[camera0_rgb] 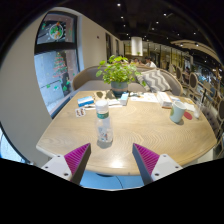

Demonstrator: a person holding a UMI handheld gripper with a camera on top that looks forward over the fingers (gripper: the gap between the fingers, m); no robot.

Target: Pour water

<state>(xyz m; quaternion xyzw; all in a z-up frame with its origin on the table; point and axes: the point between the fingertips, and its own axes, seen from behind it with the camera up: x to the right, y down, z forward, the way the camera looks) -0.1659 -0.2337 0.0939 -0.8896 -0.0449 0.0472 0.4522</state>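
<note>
The gripper (111, 160) hangs above the near edge of a light wooden table (140, 135), its jaws spread wide with nothing between them; the magenta pads (76, 156) face each other across bare tabletop. Just beyond the fingers, nearer the left one and apart from both, a clear plastic bottle (103, 123) stands upright on the table, with a pale label and a blue cap. Farther back and off to the right sits a teal cup (177, 112), well apart from the bottle, with a small red thing (188, 115) beside it that I can't make out. Behind the bottle, near the far edge, a potted plant (119, 73) spreads its green leaves, and some papers and blue items (87, 101) lie to its left. Past the table there is cushioned seating (155, 80). On the left wall a window (55, 50) shows greenery outside, and on the right the room runs back under ceiling lights (150, 22).
</note>
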